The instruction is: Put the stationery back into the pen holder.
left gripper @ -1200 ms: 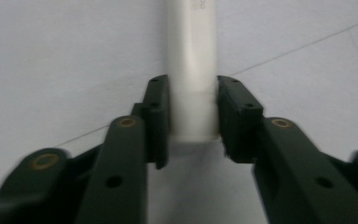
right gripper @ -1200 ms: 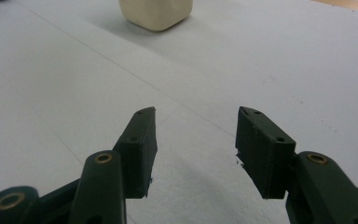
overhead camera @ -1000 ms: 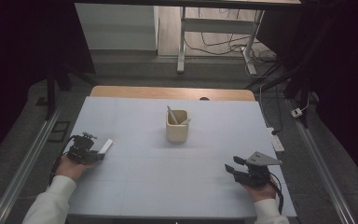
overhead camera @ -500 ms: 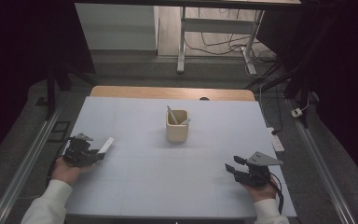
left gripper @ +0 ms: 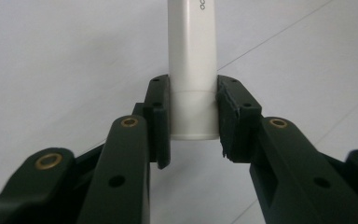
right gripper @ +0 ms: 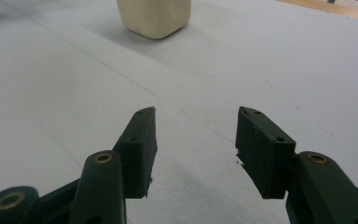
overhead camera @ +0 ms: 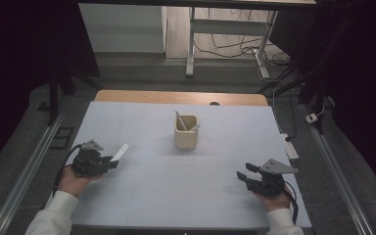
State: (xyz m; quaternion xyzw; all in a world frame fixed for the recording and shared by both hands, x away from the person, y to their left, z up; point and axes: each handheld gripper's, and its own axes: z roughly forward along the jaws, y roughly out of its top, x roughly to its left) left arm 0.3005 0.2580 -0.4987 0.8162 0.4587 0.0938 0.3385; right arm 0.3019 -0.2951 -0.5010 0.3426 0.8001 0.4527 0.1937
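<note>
A cream cup stands in the middle of the pale table with two white tubes leaning inside it. My left gripper is at the table's left side, shut on a white tube that sticks out toward the cup. In the left gripper view both pads press the sides of that white tube, lifted a little off the table. My right gripper rests low at the right front, open, with nothing between its jaws. The cup sits far ahead of my right gripper in its own view.
A wooden strip runs along the table's far edge. Metal rails flank both sides. A white power strip lies by the right edge. Behind stand a desk frame and loose cables on the floor.
My left hand has drawn back a little toward the near left and risen slightly, with the white tube still in its jaws. The right gripper has stayed put.
</note>
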